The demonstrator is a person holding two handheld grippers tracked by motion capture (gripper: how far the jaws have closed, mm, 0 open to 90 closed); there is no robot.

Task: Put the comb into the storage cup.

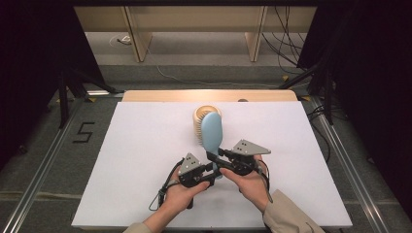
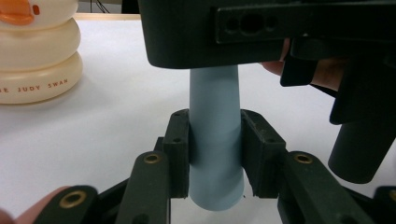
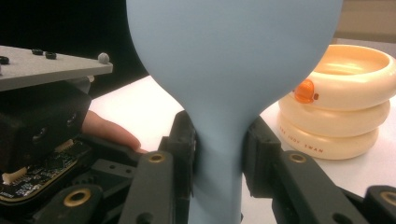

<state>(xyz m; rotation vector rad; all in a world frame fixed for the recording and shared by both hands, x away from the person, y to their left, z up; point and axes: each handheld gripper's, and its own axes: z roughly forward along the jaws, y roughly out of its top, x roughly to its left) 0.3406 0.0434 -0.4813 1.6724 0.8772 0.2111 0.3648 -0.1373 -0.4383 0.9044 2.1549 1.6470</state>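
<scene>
A light blue hairbrush is held above the white table, its head pointing away from the person. My left gripper is shut on the end of the blue handle. My right gripper is shut on the brush neck, just below the wide head. The two grippers sit close together, one behind the other along the handle. A cream ringed container with an orange duck bill stands behind the brush; it also appears as the cream container and the same stacked-ring container.
The white table surface spreads to both sides, with a wooden strip at its far edge. Black stands and cables lie on the floor beyond. A "5" mark is on the floor at left.
</scene>
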